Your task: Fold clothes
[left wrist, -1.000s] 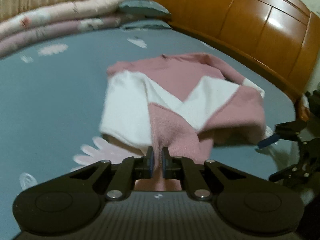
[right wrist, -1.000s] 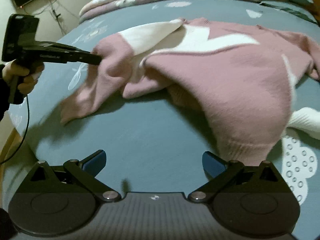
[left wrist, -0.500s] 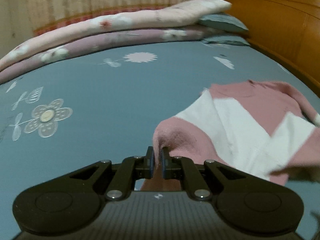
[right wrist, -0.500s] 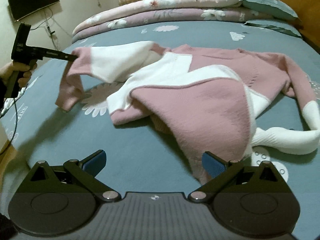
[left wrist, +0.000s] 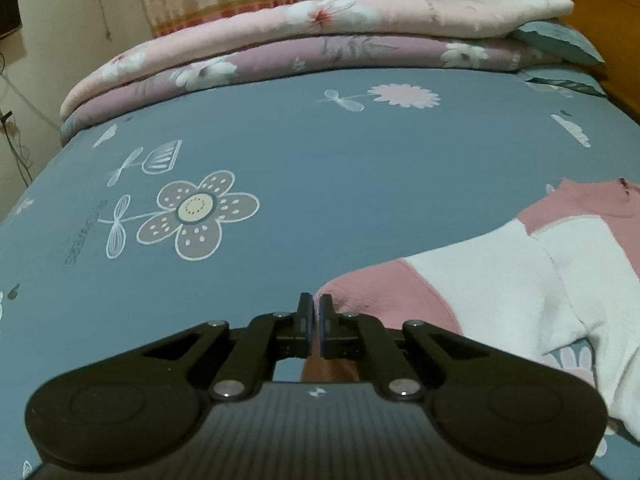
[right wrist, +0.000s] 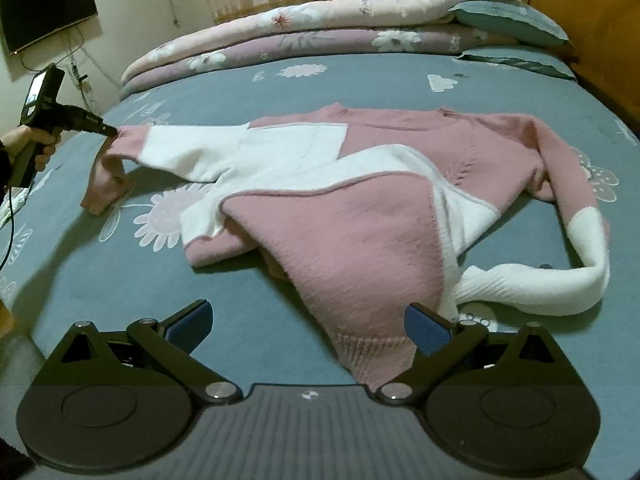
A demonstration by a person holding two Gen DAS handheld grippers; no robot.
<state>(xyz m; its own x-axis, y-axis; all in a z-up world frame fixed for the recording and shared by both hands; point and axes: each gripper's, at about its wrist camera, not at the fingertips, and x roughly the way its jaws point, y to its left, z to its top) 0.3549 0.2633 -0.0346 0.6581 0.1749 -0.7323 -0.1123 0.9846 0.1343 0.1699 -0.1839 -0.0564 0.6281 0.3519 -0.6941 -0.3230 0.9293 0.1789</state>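
Observation:
A pink and white sweater (right wrist: 360, 200) lies spread and rumpled on the blue bed sheet (right wrist: 120, 280). My left gripper (left wrist: 315, 320) is shut on the pink cuff end of one sleeve (left wrist: 380, 292) and holds it out to the left, a little above the sheet; in the right wrist view it shows at the far left (right wrist: 110, 132). My right gripper (right wrist: 308, 322) is open and empty, just above the sweater's pink ribbed hem (right wrist: 372, 356). The other sleeve (right wrist: 576, 264) curls on the right.
Folded floral quilts (right wrist: 320, 28) and blue pillows (right wrist: 508, 20) are stacked at the far side of the bed. A wooden headboard (right wrist: 600, 20) runs along the right. A dark screen (right wrist: 48, 8) hangs on the left wall.
My left gripper has pulled the sleeve out to the left, away from the sweater's body, stretching it straight. The right gripper has drawn back and stays open.

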